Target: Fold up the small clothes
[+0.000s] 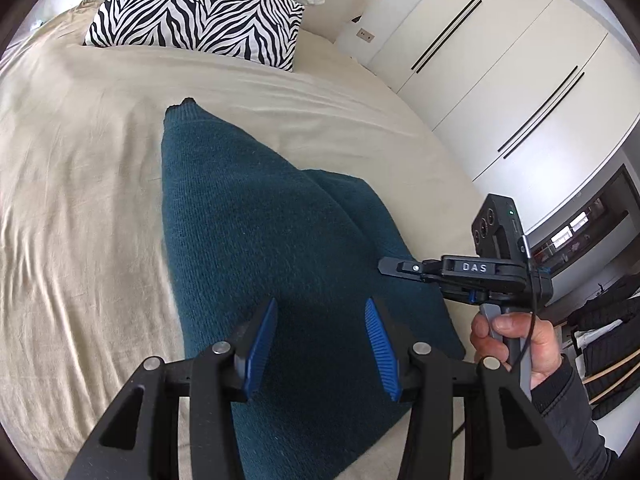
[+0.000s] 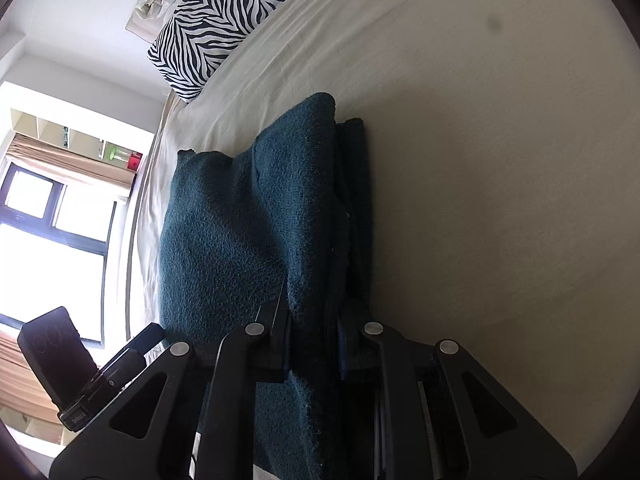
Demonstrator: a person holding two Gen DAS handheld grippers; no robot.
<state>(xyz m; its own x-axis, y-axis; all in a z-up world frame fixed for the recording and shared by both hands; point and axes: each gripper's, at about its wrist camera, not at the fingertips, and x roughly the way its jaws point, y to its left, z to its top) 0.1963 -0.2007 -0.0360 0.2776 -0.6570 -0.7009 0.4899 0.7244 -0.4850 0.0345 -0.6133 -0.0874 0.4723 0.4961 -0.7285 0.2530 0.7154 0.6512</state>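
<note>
Teal knit garment (image 1: pixel 256 248) lies on beige bed sheet (image 1: pixel 80 184), roughly centre of bed, long axis running from 6 o'clock up to 12 in left wrist view. Looks like sweater or similar, can't tell which. Already partly folded: right wrist view shows stacked layers along its edge at 3 o'clock side (image 2: pixel 352 200), 1 panel lapped over another. Far end tapers to a point near 11 o'clock in left view, w/ a dark tip.

Left gripper (image 1: pixel 320 344): blue pads apart at a middling gap, nothing pinched btwn them; fabric is seen below thru the gap, pads not pressing on it. Hovers over near part of garment.

Right gripper (image 2: pixel 314 344): jaws narrow, clamped on a raised ridge of the teal fabric, cloth bunched btwn the fingers. In left view it comes in from 3 o'clock, person's hand (image 1: pixel 516 348) on the handle, dark sleeve behind.

Zebra pillow (image 1: pixel 200 12) at 12 o'clock, well apart from garment. White wardrobe doors (image 1: pixel 500 60) at 2 o'clock.

Progress, my read: mid-fold, approx halfway. At least 1 lengthwise fold done. Left: carry the pinched edge over, lay flat, likely 1 more cross fold to make a compact bundle, then smooth. No other small clothes visible, so can't tell if more items wait.
</note>
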